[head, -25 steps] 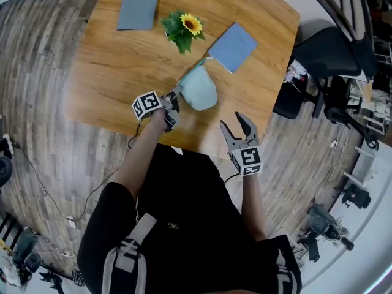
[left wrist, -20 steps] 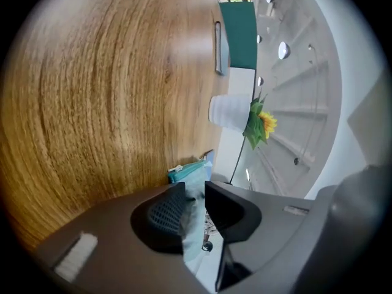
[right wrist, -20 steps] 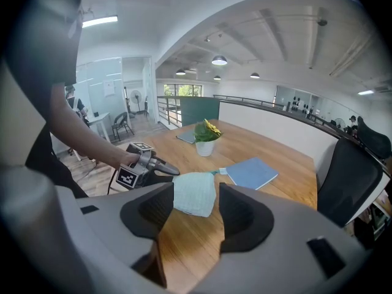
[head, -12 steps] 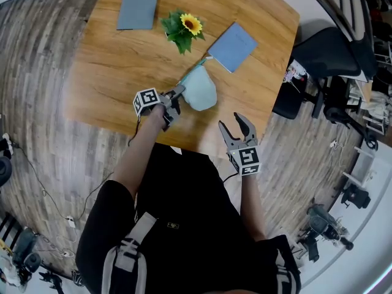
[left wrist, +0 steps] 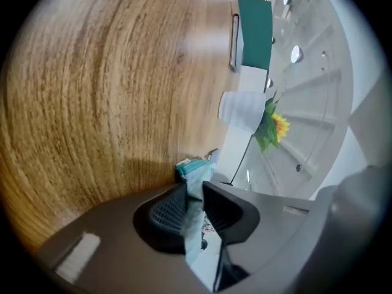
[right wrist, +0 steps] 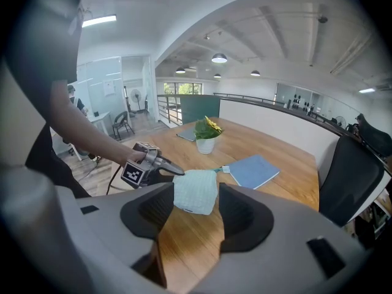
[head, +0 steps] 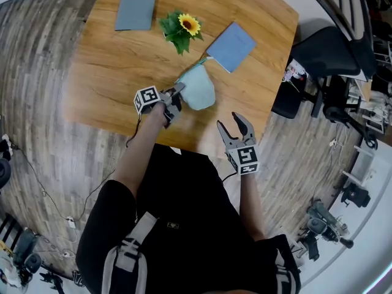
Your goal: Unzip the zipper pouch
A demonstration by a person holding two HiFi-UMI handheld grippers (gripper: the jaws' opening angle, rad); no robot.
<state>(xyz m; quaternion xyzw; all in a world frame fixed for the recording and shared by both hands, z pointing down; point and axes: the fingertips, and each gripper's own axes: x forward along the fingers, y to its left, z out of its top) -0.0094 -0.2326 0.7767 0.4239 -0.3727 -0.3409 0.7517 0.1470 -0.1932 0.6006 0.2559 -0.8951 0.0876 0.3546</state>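
Note:
A pale teal zipper pouch (head: pixel 197 89) lies on the wooden table (head: pixel 110 72), with its zipper end and a small white tag (head: pixel 206 60) pointing away from me. My left gripper (head: pixel 176 94) is at the pouch's near left corner. In the left gripper view the teal fabric (left wrist: pixel 191 166) sits pinched between the two pads, and the jaws have just been closing on it. My right gripper (head: pixel 229 121) hangs open over the table's near edge, short of the pouch (right wrist: pixel 195 182), with nothing between its fingers.
A potted sunflower (head: pixel 182 30) stands just beyond the pouch. A blue notebook (head: pixel 233 46) lies to the right of the pot and a grey-blue one (head: pixel 136 8) at the far left. A black office chair (head: pixel 331 51) stands off the table's right side.
My left gripper has rolled a little and edged slightly away from me with the pouch's corner in it. The right gripper has stayed put.

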